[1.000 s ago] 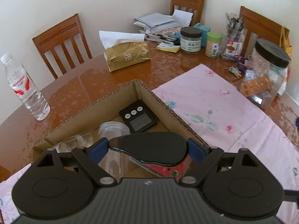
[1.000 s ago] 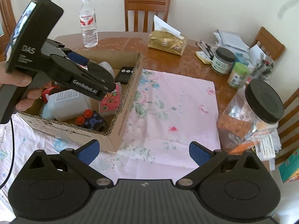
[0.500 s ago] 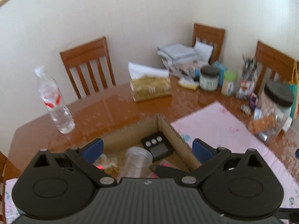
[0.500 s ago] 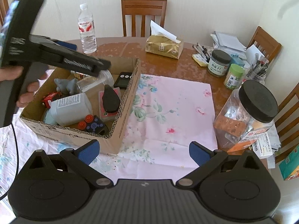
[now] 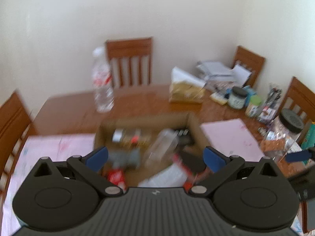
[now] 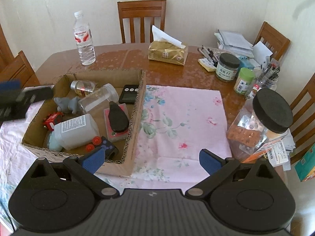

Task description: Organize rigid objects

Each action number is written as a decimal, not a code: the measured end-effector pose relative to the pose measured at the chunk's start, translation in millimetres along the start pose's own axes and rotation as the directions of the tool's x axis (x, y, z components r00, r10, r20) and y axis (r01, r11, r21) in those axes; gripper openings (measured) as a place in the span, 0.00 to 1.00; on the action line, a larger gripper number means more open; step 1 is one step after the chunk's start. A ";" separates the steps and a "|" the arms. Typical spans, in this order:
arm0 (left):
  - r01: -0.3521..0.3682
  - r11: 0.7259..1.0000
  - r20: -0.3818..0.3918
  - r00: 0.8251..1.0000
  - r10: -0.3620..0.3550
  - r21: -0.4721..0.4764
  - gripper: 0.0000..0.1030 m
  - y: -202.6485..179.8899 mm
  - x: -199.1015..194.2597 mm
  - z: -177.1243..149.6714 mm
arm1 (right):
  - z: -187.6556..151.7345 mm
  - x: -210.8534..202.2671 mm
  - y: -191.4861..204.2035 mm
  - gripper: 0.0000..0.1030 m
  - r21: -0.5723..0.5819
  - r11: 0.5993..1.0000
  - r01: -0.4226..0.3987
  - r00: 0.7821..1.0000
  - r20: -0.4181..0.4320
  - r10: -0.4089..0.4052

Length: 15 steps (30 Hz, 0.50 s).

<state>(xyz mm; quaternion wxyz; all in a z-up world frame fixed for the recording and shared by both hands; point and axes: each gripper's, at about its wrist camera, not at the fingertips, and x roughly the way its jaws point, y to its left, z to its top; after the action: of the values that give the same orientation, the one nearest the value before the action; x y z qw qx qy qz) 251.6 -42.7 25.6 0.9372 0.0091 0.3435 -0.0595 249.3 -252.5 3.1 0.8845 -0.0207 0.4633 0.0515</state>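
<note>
Left gripper (image 5: 155, 155): jaws have just been opening and now stand wide, nothing between the blue pads; its own view is blurred. Right gripper (image 6: 150, 158): jaws wide and empty, hanging above the flowered cloth (image 6: 183, 118), which looks cleared, so sorting appears nearly finished. The task's things lie in the cardboard box (image 6: 137, 106), corrugated and open-topped, on the wooden table (image 6: 122, 57); the black teardrop-shaped piece (image 6: 118, 118), smooth and hard, rests flat on a pink-edged card, probably where it was set down. Beside it: a translucent plastic jug (image 6: 76, 129) on its side, a clear tumbler (image 6: 98, 98) tipped over, a small black scale (image 6: 129, 94) at the far wall. A black-lidded jar (image 6: 263, 122) stands outside the box.
</note>
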 end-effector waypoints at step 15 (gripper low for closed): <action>-0.175 0.979 -0.186 0.971 0.153 -0.104 0.99 25.0 -40.5 -28.8 | -13.1 -14.7 54.3 1.00 -0.009 1.000 -0.012 0.998 -0.058 0.012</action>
<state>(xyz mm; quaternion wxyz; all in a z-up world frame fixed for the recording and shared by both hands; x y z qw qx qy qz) 205.4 -11.9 29.2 0.9035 -0.0136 0.4265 0.0400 224.3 -200.8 8.3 0.8701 -0.0234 0.4888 0.0583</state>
